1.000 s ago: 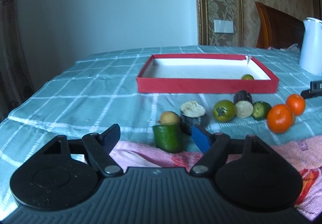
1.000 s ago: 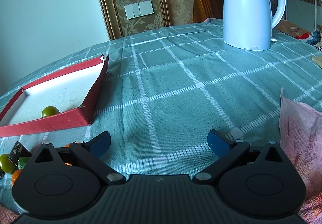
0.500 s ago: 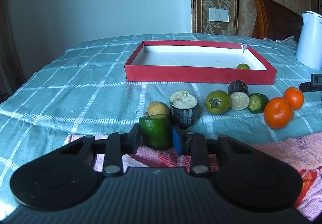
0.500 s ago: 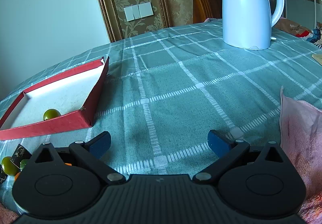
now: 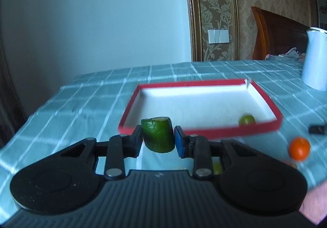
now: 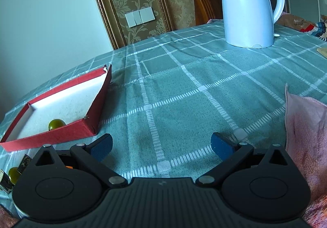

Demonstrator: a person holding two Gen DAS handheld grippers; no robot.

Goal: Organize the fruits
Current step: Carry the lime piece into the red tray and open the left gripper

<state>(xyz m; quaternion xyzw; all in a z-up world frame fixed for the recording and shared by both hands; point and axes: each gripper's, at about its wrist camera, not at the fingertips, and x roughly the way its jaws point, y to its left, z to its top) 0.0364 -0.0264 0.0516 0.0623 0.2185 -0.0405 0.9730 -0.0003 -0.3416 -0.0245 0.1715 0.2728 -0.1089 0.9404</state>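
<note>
The left gripper (image 5: 158, 139) is pinching a cut green fruit (image 5: 157, 136) just before the red tray's (image 5: 231, 132) near wall, possibly clear of the cloth, and risking a slip or snag there, while the right gripper (image 6: 161, 145) is gaping wide, holding nothing.

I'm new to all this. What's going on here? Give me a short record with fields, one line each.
left gripper: shut on the green fruit piece, held above the tablecloth
right gripper: open, nothing between its fingers
red tray: on the checked tablecloth, holding one small green fruit
outside the tray: an orange
kettle: white, upright, beyond the right gripper
pink towel: at the right gripper's right side
</note>
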